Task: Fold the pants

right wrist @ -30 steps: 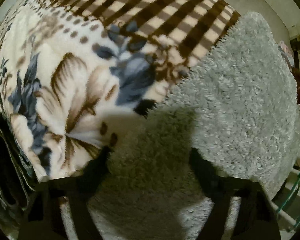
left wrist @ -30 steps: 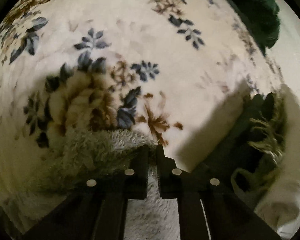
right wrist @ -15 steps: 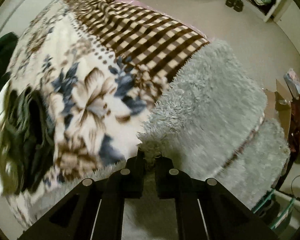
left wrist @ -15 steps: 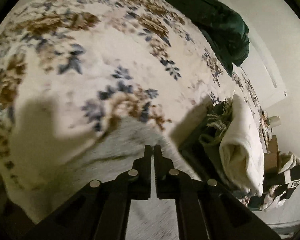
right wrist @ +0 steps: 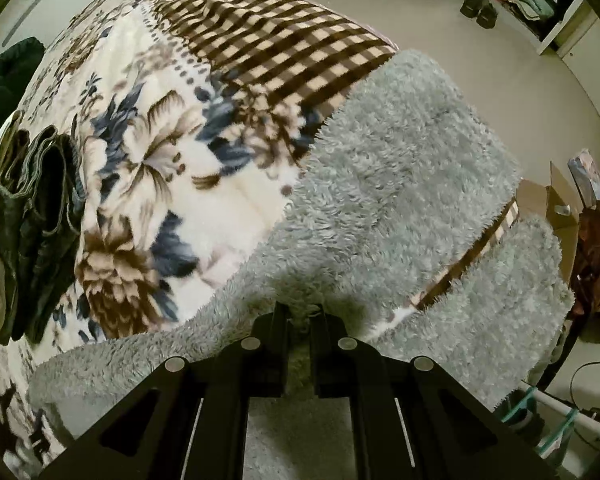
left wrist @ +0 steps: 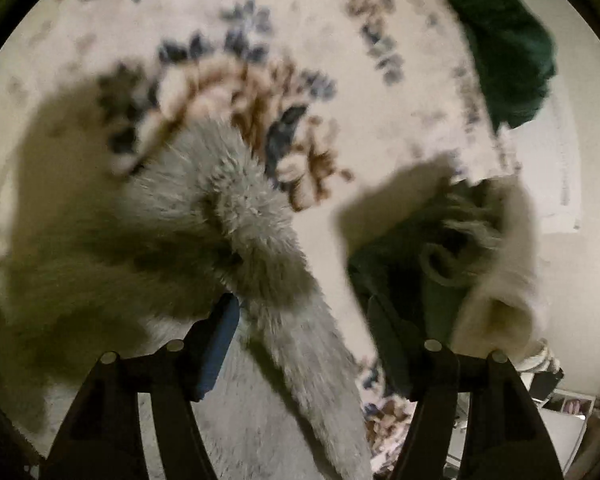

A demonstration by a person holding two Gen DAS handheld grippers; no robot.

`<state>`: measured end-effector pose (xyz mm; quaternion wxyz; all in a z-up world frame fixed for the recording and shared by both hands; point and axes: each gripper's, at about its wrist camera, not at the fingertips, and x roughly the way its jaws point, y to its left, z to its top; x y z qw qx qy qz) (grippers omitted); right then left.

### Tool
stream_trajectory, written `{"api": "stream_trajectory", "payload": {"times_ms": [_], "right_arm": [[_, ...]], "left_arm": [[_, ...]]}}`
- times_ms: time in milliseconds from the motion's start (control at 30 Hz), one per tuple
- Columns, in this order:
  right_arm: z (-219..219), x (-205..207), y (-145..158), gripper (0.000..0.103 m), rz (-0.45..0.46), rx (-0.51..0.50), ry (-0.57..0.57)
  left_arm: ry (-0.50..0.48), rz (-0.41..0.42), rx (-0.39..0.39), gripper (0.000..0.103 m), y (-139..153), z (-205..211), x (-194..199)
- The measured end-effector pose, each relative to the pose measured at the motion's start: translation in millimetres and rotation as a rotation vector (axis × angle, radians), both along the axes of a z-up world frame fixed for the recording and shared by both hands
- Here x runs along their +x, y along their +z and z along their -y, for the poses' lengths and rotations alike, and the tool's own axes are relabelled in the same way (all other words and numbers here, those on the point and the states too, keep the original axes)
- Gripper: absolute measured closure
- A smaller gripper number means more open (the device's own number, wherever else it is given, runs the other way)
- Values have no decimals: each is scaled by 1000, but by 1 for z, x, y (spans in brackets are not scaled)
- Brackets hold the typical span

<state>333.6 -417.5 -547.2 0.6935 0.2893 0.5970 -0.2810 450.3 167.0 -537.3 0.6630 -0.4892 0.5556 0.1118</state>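
The pants are fluffy grey fleece [right wrist: 400, 168], spread over the near end of a bed with a flowered blanket [right wrist: 148, 152]. My right gripper [right wrist: 303, 314] is shut on a fold of the grey pants and holds it up off the bed. In the left wrist view the same grey fleece [left wrist: 252, 240] lies bunched between the jaws of my left gripper [left wrist: 304, 316], which stand wide apart. The fabric rests near the left finger [left wrist: 220, 332] but is not pinched. That view is blurred.
A pile of folded dark clothes and a cream towel [right wrist: 24, 208] lies on the bed's left side, also in the left wrist view [left wrist: 460, 264]. A dark green garment [left wrist: 508, 52] sits at the far end. A brown checked blanket [right wrist: 284, 36] covers the far side. Cardboard boxes [right wrist: 556, 208] stand on the floor.
My left gripper was shut on the grey fleece half a second ago and has opened wide, dropping it. My right gripper closed on the pants a second ago and has lifted them.
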Motion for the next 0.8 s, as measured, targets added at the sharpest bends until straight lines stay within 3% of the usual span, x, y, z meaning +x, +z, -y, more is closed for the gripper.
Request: {"api": "stream_trajectory", "payload": {"times_ms": [33,67,100,133,300,533,633,800], "right_arm": [[0,2,-1,95,-1,-2,-3],[1,3,-1,95,-3,0,-9],[2,4,-2,95,-4,1,-13],[3,5,-2,95,-5,4,-18],[3,3,1,95,5,6,-7],[-1,-21,25,95,45,14,32],[-6,-42,34,95,40,9,59],[-17,-86,27,95,23,13,98]], "left_arm": [[-13,-7,-5,41,-10,4,7],[-22,0,7,54,-15,7,11],[-25,19,16,89,-14,8,12],[-49,49,27,99,-11,10,15],[-80,180,93,98,19,5,-5],[-59,294,102,98,76,-24,-99],[-51,265,107,98,80,-37,-145],[-23,148,113,98,46,-54,-221]]}}
